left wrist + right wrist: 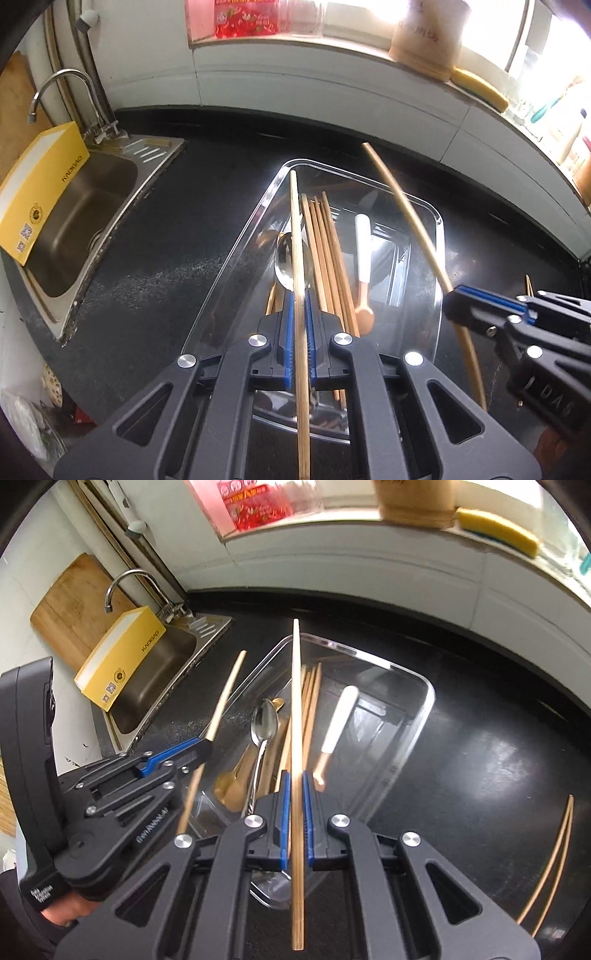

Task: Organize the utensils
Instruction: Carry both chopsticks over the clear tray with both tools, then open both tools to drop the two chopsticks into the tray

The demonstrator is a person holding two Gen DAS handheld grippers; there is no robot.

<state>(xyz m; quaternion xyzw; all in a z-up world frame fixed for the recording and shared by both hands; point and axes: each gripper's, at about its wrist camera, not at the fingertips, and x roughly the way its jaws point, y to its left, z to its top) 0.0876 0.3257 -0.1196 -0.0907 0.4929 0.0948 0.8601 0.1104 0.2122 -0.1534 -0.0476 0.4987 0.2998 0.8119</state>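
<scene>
Left gripper (300, 328): jaws closed on one bamboo chopstick (295, 229); the stick runs out past the fingertips over the clear plastic tray (240, 236) and back between the finger bases.
Right gripper (294, 805): jaws closed on a second chopstick (296, 686), its tip reaching beyond the tray's far rim.
Hidden: the near end of the tray lies under both grippers' fingers; the utensils' lower ends are covered there.
Cut off: the left-held stick leaves the bottom edge of the left wrist view.
Hard to make out: gold spoons (229, 786) blur together left of the right fingertips.
In tray: loose chopsticks (325, 258), steel spoon (263, 720), white-handled spoon (362, 254) ahead of the fingertips.
Edges: sink (85, 206) well left of the fingers; tiled wall beyond the tray.
Open room: bare black counter (480, 760) right of the fingers; two chopsticks (550, 864) lie there.
</scene>
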